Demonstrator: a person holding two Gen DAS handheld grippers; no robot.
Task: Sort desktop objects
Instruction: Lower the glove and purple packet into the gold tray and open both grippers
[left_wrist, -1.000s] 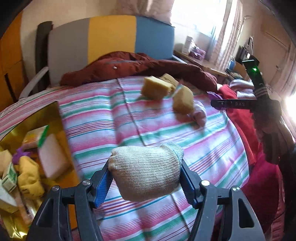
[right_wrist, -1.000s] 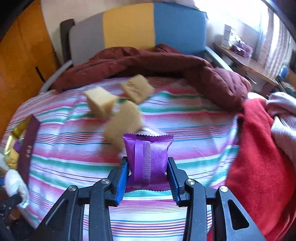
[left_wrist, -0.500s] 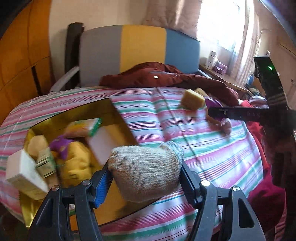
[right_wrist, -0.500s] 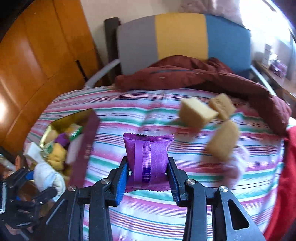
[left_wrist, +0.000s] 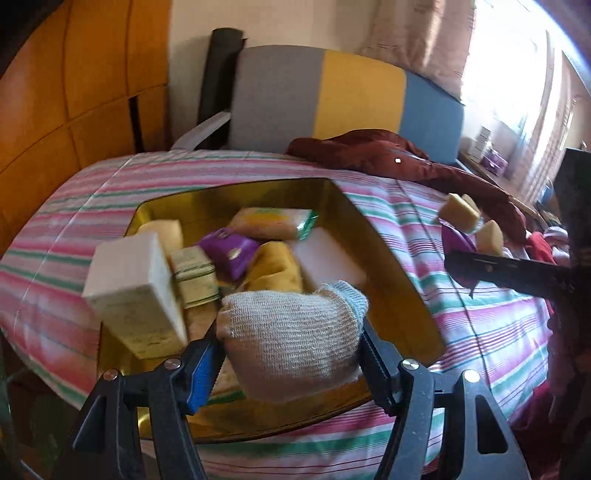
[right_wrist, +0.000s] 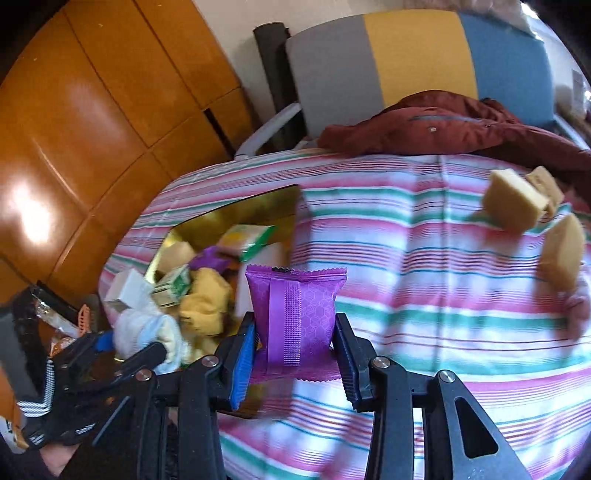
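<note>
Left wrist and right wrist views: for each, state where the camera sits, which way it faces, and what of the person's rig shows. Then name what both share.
Left wrist: behind the left gripper, looking down along its fingers at the knitted glove over the gold box; the right gripper shows at right.
Right wrist: behind the right gripper, clamping the purple packet; left gripper at lower left.
Shared: box, striped cloth, sponge blocks.

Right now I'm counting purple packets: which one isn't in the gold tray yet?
The purple packet upright in the right gripper, over the striped cloth. The other purple packet already lies in the gold tray.
</note>
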